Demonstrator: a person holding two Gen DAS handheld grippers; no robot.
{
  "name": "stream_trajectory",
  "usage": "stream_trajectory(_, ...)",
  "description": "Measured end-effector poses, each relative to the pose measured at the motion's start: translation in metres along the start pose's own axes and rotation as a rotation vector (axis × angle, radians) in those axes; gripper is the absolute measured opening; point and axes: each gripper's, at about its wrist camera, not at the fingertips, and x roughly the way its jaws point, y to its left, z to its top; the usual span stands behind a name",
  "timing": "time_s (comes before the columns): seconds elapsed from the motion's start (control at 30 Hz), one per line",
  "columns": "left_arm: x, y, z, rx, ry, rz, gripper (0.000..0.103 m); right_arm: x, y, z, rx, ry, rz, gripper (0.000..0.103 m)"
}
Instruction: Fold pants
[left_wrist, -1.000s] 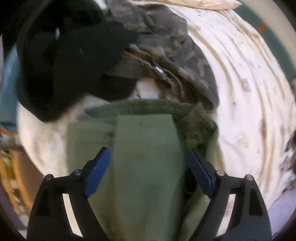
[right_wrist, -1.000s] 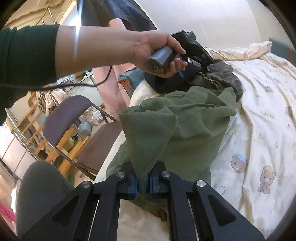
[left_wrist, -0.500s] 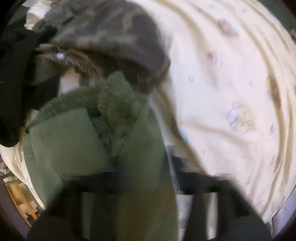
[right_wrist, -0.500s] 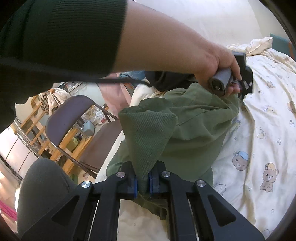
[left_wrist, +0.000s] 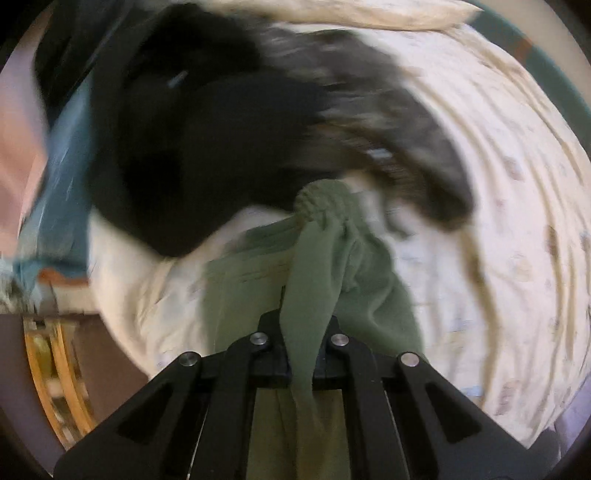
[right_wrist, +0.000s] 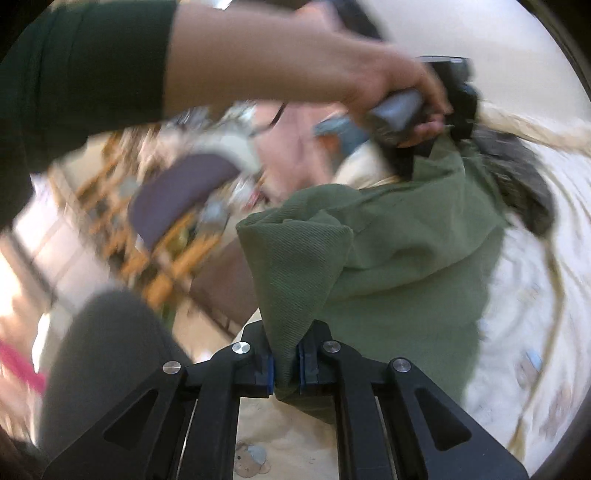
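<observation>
Since a second ago, left hand-held gripper (left_wrist: 301, 354) has clamped a bunched fold of the green pants (left_wrist: 325, 266); dark clothes (left_wrist: 207, 147) crowd ahead, open bed sheet (left_wrist: 517, 221) to its right. Right view: right hand-held gripper (right_wrist: 286, 363) pinches a pants corner; bed edge lies left, beside chair (right_wrist: 177, 192).

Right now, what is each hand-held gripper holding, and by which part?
Both hold the green pants. The left hand-held gripper pinches a bunched fold near the ribbed waistband; the right hand-held gripper pinches a folded corner.
</observation>
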Motion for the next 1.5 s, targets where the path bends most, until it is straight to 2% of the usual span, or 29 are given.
stream_trajectory(0.07, 0.027, 0.034, -0.012, -0.043, 0.011, -0.021, 0.006, 0.030, 0.013, -0.001, -0.055, 0.077, 0.013, 0.011)
stream_trajectory(0.13, 0.053, 0.052, -0.025, -0.064, -0.005, -0.031, 0.007, 0.071, 0.018, -0.009, -0.070, 0.173, 0.019, 0.013)
stream_trajectory(0.23, 0.089, 0.073, -0.042, -0.124, -0.014, -0.066, 0.011, 0.111, 0.023, -0.027, -0.115, 0.266, 0.023, 0.022)
stream_trajectory(0.27, 0.095, 0.079, -0.050, -0.166, -0.018, -0.088, 0.019, 0.125, 0.026, -0.035, -0.135, 0.303, 0.020, 0.027)
stream_trajectory(0.3, 0.100, 0.088, -0.056, -0.213, -0.020, -0.110, 0.037, 0.130, 0.029, -0.039, -0.140, 0.309, 0.030, 0.041)
stream_trajectory(0.33, 0.101, 0.096, -0.061, -0.248, -0.020, -0.109, 0.049, 0.133, 0.032, -0.042, -0.140, 0.319, 0.053, 0.049)
stream_trajectory(0.37, 0.100, 0.103, -0.065, -0.274, -0.018, -0.098, 0.070, 0.132, 0.035, -0.043, -0.134, 0.322, 0.078, 0.059)
stream_trajectory(0.4, 0.095, 0.112, -0.071, -0.294, -0.023, -0.090, 0.076, 0.124, 0.041, -0.043, -0.128, 0.295, 0.142, 0.064)
stream_trajectory(0.53, 0.057, 0.126, -0.102, -0.253, -0.075, -0.150, 0.076, 0.081, 0.055, -0.041, -0.125, 0.225, 0.320, 0.067)
stream_trajectory(0.57, 0.043, 0.127, -0.116, -0.248, -0.100, -0.142, 0.076, 0.070, 0.054, -0.042, -0.117, 0.205, 0.321, 0.067)
stream_trajectory(0.63, 0.011, 0.124, -0.146, -0.240, -0.140, -0.181, 0.076, 0.037, 0.037, -0.042, -0.046, 0.144, 0.312, 0.067)
stream_trajectory(0.67, -0.004, 0.119, -0.163, -0.236, -0.159, -0.213, 0.076, 0.026, 0.027, -0.043, -0.014, 0.116, 0.289, 0.067)
stream_trajectory(0.7, -0.017, 0.108, -0.181, -0.210, -0.168, -0.249, 0.076, 0.006, 0.004, -0.045, 0.063, 0.060, 0.202, 0.067)
stream_trajectory(0.73, -0.025, 0.094, -0.193, -0.169, -0.165, -0.275, 0.076, -0.002, -0.010, -0.046, 0.111, 0.040, 0.157, 0.067)
stream_trajectory(0.77, -0.027, 0.076, -0.211, -0.125, -0.160, -0.299, 0.076, -0.008, -0.039, -0.050, 0.211, 0.027, 0.067, 0.067)
stream_trajectory(0.83, -0.014, 0.049, -0.228, -0.079, -0.113, -0.348, 0.076, 0.002, -0.074, -0.056, 0.330, 0.089, -0.026, 0.068)
stream_trajectory(0.87, -0.001, 0.040, -0.237, -0.068, -0.083, -0.374, 0.076, 0.016, -0.094, -0.063, 0.394, 0.140, -0.054, 0.063)
stream_trajectory(0.9, 0.018, 0.034, -0.245, -0.066, -0.045, -0.363, 0.076, 0.026, -0.104, -0.068, 0.429, 0.157, -0.048, 0.061)
stream_trajectory(0.93, 0.035, 0.034, -0.252, -0.075, 0.001, -0.319, 0.074, 0.034, -0.107, -0.072, 0.442, 0.172, -0.041, 0.061)
stream_trajectory(1.0, 0.059, 0.050, -0.270, -0.160, 0.082, -0.267, 0.060, 0.052, -0.104, -0.081, 0.400, 0.257, -0.088, 0.061)
stream_trajectory(1.07, 0.062, 0.070, -0.291, -0.184, 0.083, -0.241, 0.058, 0.057, -0.090, -0.093, 0.346, 0.339, -0.120, 0.061)
stream_trajectory(1.1, 0.056, 0.074, -0.304, -0.147, 0.072, -0.200, 0.059, 0.056, -0.084, -0.099, 0.321, 0.366, -0.130, 0.061)
stream_trajectory(1.13, 0.054, 0.074, -0.313, -0.105, 0.083, -0.153, 0.064, 0.052, -0.076, -0.110, 0.282, 0.400, -0.152, 0.061)
stream_trajectory(1.17, 0.055, 0.076, -0.325, -0.087, 0.123, -0.098, 0.079, 0.049, -0.071, -0.115, 0.263, 0.415, -0.168, 0.061)
stream_trajectory(1.27, 0.055, 0.092, -0.338, -0.181, 0.201, -0.147, 0.081, 0.039, -0.061, -0.131, 0.254, 0.473, -0.173, 0.061)
stream_trajectory(1.37, 0.037, 0.091, -0.333, -0.165, 0.162, -0.140, 0.079, 0.023, -0.062, -0.128, 0.282, 0.429, -0.152, 0.061)
stream_trajectory(1.43, 0.015, 0.096, -0.331, -0.214, 0.097, -0.186, 0.080, 0.001, -0.075, -0.115, 0.356, 0.340, -0.110, 0.061)
stream_trajectory(1.47, 0.002, 0.103, -0.333, -0.256, 0.055, -0.232, 0.082, -0.008, -0.081, -0.115, 0.379, 0.300, -0.093, 0.061)
stream_trajectory(1.5, -0.006, 0.108, -0.336, -0.287, 0.023, -0.248, 0.091, -0.020, -0.091, -0.107, 0.417, 0.247, -0.080, 0.062)
